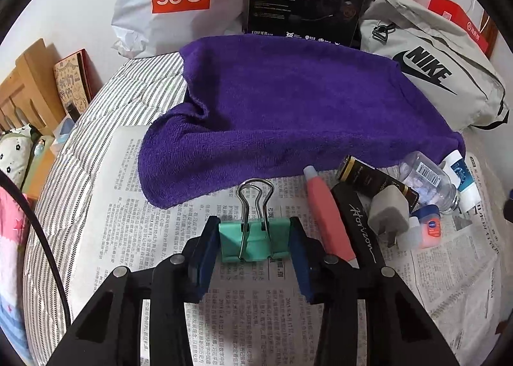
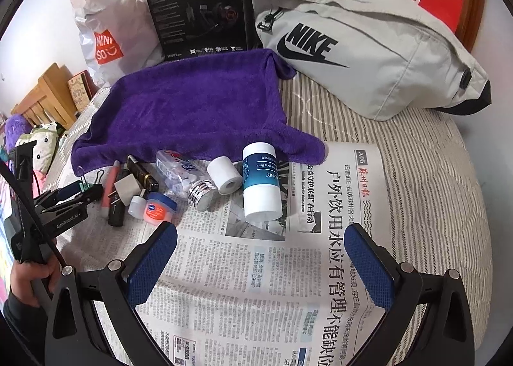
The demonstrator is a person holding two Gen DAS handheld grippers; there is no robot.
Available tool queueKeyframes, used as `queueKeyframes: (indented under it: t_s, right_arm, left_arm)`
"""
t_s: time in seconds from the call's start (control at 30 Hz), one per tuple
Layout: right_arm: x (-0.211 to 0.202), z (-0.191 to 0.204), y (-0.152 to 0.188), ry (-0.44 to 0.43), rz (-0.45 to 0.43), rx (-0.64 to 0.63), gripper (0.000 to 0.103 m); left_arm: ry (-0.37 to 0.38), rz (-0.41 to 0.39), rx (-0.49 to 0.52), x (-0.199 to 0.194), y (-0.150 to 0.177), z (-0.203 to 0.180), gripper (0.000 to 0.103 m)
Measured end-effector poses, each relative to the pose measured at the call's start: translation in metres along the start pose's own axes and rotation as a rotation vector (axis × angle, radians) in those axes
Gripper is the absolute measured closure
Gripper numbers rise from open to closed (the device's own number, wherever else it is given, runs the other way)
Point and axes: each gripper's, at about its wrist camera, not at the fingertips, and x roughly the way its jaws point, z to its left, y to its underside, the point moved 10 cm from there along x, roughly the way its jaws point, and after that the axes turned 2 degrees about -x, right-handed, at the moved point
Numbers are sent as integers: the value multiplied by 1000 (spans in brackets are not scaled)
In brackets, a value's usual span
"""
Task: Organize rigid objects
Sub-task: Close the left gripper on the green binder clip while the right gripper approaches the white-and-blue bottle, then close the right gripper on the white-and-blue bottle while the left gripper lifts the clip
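The left gripper [image 1: 255,237] has its blue pads pressed against both sides of a mint-green metal binder clip [image 1: 250,239], low in the centre of the left wrist view, the clip's wire handles pointing up the frame toward the purple terry towel [image 1: 288,103]. It looks lifted a touch above the printed newspaper sheet [image 1: 256,302], though I can't be sure it has cleared the paper.

Over on the right, the right gripper [image 2: 261,265] hangs wide open with nothing between its fingers, sitting at the bottom of its own frame above the newspaper. Just above it lies a white cylindrical bottle with a blue label [image 2: 261,183], on its side, and left of that a small white roll [image 2: 223,175], a clear plastic bottle with a silver cap [image 2: 186,180] and a little orange-labelled jar [image 2: 157,207], all bunched close (quite a heap).

So the step in hand reads as carrying the clip to its spot. Next move, I'd judge: pick a bare patch of newspaper, lower the clip flat, then ease the fingers apart so it doesn't spring sideways.
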Motion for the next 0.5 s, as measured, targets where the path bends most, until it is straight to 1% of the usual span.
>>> queueKeyframes:
  t_s: [0.13, 0.3, 0.4, 0.47, 0.5]
  right_arm:
    - [13, -2, -5, -3, 2, 1, 0]
    - [37, -12, -14, 21, 4, 3, 3]
    - [54, -20, -17, 43, 23, 0, 9]
    - [65, -24, -17, 41, 41, -1, 15]
    - [70, -25, -16, 40, 52, -4, 16]
  left_arm:
    - [11, 4, -2, -1, 3, 2, 63]
    - [8, 10, 7, -1, 5, 2, 63]
    - [5, 12, 13, -1, 4, 2, 63]
    - [4, 14, 14, 0, 4, 2, 63]
    - [5, 13, 13, 0, 5, 2, 63]
